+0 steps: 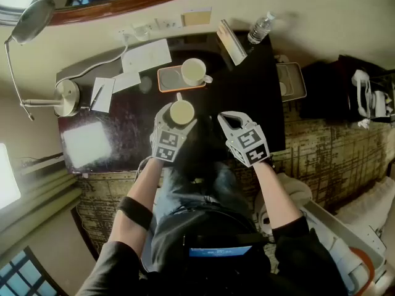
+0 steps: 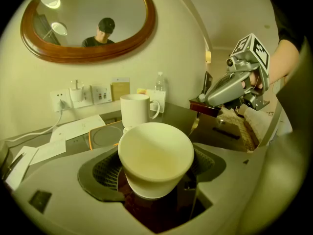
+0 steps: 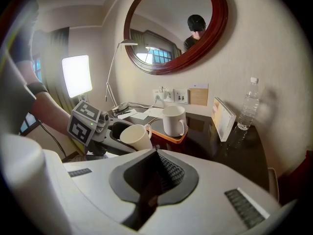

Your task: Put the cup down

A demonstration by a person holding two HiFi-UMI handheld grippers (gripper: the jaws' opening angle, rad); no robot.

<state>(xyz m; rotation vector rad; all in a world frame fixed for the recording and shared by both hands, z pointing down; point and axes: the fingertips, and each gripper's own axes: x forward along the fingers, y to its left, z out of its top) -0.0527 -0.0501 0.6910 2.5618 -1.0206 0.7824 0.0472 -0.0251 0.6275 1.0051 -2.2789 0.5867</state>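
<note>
Pinching the cup, tilted, in the left gripper over the dark desk, just before the tray with the mug. Holding the right gripper pressed together, empty. Probably risking a tip-over if releasing while leaning, or bumping the mug.

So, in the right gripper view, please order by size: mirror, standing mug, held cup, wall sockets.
1. mirror
2. standing mug and held cup: alike, not ranked
3. wall sockets

The mug sits on the tray behind the cup.
</note>
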